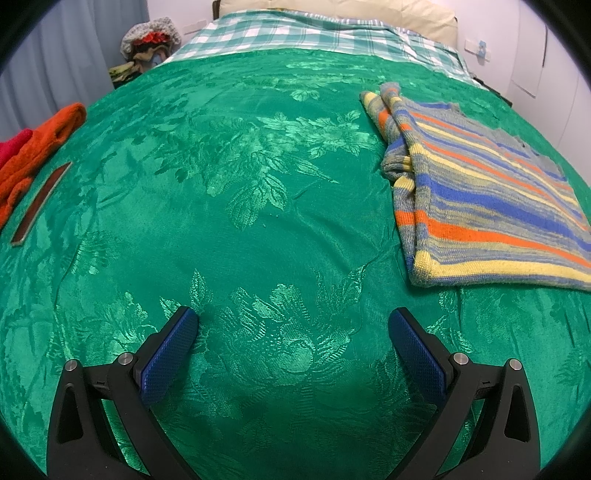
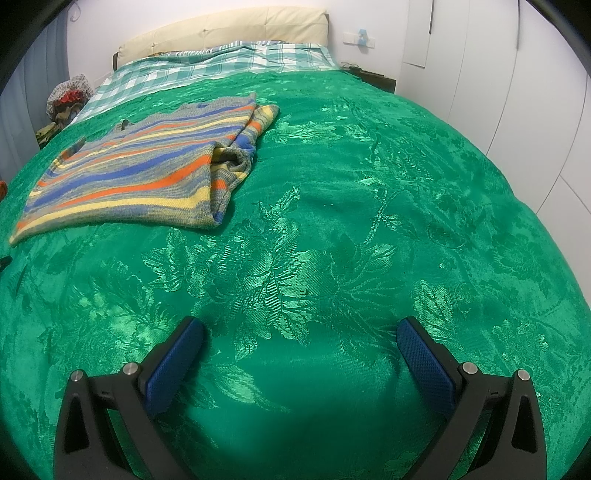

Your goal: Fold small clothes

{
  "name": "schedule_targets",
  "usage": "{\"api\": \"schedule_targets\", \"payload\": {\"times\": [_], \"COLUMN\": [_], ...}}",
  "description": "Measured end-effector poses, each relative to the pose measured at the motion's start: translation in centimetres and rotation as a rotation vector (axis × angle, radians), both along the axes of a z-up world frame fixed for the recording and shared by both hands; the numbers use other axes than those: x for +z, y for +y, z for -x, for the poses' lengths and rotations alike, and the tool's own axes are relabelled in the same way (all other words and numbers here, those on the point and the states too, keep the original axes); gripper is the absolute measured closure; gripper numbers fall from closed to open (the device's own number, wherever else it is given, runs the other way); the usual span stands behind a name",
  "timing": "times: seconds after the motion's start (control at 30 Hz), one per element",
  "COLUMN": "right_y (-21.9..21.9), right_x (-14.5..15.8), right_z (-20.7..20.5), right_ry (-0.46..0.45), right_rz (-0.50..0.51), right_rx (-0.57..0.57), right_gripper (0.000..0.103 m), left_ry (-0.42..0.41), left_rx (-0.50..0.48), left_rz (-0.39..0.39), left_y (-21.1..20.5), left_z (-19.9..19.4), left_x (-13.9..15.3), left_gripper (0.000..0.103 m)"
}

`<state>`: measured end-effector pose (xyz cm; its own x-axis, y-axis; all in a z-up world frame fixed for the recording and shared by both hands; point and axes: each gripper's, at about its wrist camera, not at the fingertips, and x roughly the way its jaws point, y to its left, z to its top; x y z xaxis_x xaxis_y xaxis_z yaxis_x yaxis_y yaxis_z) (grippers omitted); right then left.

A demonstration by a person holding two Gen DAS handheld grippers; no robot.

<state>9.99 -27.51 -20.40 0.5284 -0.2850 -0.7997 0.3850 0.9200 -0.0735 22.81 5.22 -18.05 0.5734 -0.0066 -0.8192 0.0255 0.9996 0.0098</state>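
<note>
Left wrist view. My left gripper (image 1: 293,321) hung over the green bedspread (image 1: 236,229) with its two blue pads (image 1: 168,354) spread wide apart and nothing between them. The striped sweater (image 1: 491,206) lay flat on the bedspread, ahead and to the right of the gripper and well apart from it. It was a knit in grey, blue, orange and yellow stripes, with a yellow band along the near hem. Its left side was turned in on itself: a sleeve lay doubled over along that edge, bunched in a thick roll near the middle, with the cuff end pointing toward the head of the bed. The rest of the body lay smooth. At the far left edge of the bedspread sat an orange knit garment (image 1: 35,155), with a bit of red cloth just beside it, and a thin dark strip (image 1: 40,203) lay close by. A checked sheet (image 1: 295,37) and a cream pillow (image 1: 343,11) were at the head of the bed.

Right wrist view. My right gripper (image 2: 301,326) likewise stood wide open and empty above bare bedspread. The sweater (image 2: 125,173) lay ahead and to the left, well apart from the pads. From this side the folded-in sleeve ran along its right edge, the fold lumpy at mid-length, and the neck end pointed toward the checked sheet. White cupboard doors (image 2: 509,74) stood to the right of the bed.
</note>
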Motion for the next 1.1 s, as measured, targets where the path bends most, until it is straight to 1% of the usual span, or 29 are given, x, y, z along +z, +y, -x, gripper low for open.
{"api": "schedule_targets", "payload": {"times": [0.3, 0.37, 0.43, 0.47, 0.53, 0.57, 0.6, 0.67, 0.7, 0.73, 0.77, 0.83, 0.87, 0.9, 0.93, 1.07, 1.1], "right_y": [-0.1, -0.1, -0.3, -0.5, -1.4, -2.1, -2.9, -5.2, -6.3, -7.7, -9.2, -11.9, -12.6, -13.6, -14.7, -16.3, -16.3], "right_x": [0.0, 0.0, 0.2, 0.6, 1.6, 2.3, 3.0, 4.7, 5.2, 5.8, 6.3, 7.1, 7.2, 7.2, 6.8, 4.9, 4.3], "right_z": [-0.1, -0.1, -0.3, -0.6, -1.0, -1.1, -1.2, -2.3, -3.1, -4.4, -5.9, -9.3, -10.5, -12.0, -14.1, -19.7, -20.7], "right_ry": [-0.001, 0.002, 0.029, 0.059, 0.100, 0.097, 0.077, 0.034, 0.027, 0.022, 0.013, -0.015, -0.019, -0.022, -0.017, 0.045, 0.061], "right_rz": [0.002, 0.000, -0.012, -0.029, -0.083, -0.110, -0.127, -0.156, -0.174, -0.202, -0.230, -0.306, -0.340, -0.389, -0.468, -0.676, -0.695], "right_rx": [0.001, 0.001, 0.007, 0.024, 0.061, 0.072, 0.079, 0.089, 0.091, 0.092, 0.089, 0.087, 0.087, 0.089, 0.101, 0.157, 0.163], "right_gripper": [0.000, 0.000, 0.000, 0.000, 0.001, 0.001, 0.001, 0.001, 0.001, 0.001, 0.002, 0.003, 0.004, 0.005, 0.006, 0.016, 0.017], "left_ry": [0.001, 0.015, 0.050, 0.048, -0.003, -0.036, -0.052, -0.077, -0.082, -0.083, -0.084, -0.092, -0.097, -0.101, -0.097, -0.033, -0.034], "left_rx": [0.000, -0.006, -0.020, -0.037, -0.116, -0.181, -0.235, -0.394, -0.499, -0.565, -0.649, -0.795, -0.845, -0.881, -0.900, -0.879, -0.888], "left_rz": [-0.001, 0.001, -0.013, -0.021, -0.028, -0.040, -0.046, -0.025, -0.002, 0.010, 0.025, 0.048, 0.049, 0.041, 0.030, -0.031, -0.049], "left_y": [0.0, 0.1, 0.0, -0.3, -1.6, -3.2, -4.8, -9.4, -12.8, -15.2, -18.4, -24.2, -26.7, -29.2, -31.7, -37.9, -39.0], "left_z": [0.0, 0.0, 0.6, 1.3, 3.2, 4.3, 5.0, 6.3, 6.9, 7.2, 7.6, 8.0, 8.0, 7.9, 7.4, 4.4, 4.1], "left_x": [0.0, 0.2, 1.1, 1.9, 3.8, 4.9, 5.6, 7.1, 7.7, 7.9, 8.0, 7.7, 7.3, 6.7, 5.8, 2.0, 1.1], "left_gripper": [0.000, 0.000, 0.003, 0.004, 0.005, 0.005, 0.005, 0.005, 0.005, 0.005, 0.005, 0.009, 0.010, 0.010, 0.010, 0.010, 0.010]}}
